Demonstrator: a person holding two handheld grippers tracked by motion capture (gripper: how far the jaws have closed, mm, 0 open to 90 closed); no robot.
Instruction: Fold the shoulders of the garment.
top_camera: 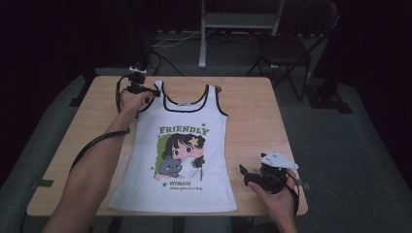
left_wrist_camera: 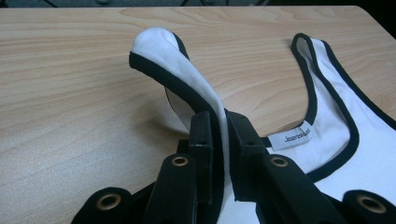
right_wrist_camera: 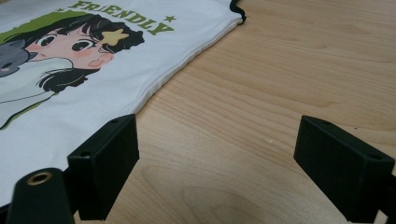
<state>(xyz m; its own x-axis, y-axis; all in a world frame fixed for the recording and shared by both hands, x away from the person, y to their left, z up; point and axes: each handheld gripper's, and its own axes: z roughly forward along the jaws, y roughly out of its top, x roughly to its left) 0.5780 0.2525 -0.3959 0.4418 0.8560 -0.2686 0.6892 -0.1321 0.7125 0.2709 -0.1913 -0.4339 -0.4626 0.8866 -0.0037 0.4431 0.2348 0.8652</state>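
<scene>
A white tank top (top_camera: 182,145) with black trim and a cartoon print reading FRIENDLY lies face up on the wooden table (top_camera: 252,121). My left gripper (top_camera: 145,91) is at the far left and is shut on the top's left shoulder strap (left_wrist_camera: 187,74), which arches up off the wood between the jaws. A neck label (left_wrist_camera: 297,136) shows inside the collar. My right gripper (top_camera: 250,175) rests low at the near right, open, with bare table between its jaws. The top's side hem (right_wrist_camera: 177,70) lies just to its left.
Beyond the table's far edge stand a folding chair (top_camera: 286,46) and a metal stand (top_camera: 204,34), with cables on the dark floor. A cable trails from the left gripper along the forearm. Bare wood runs down the table's right side (right_wrist_camera: 280,93).
</scene>
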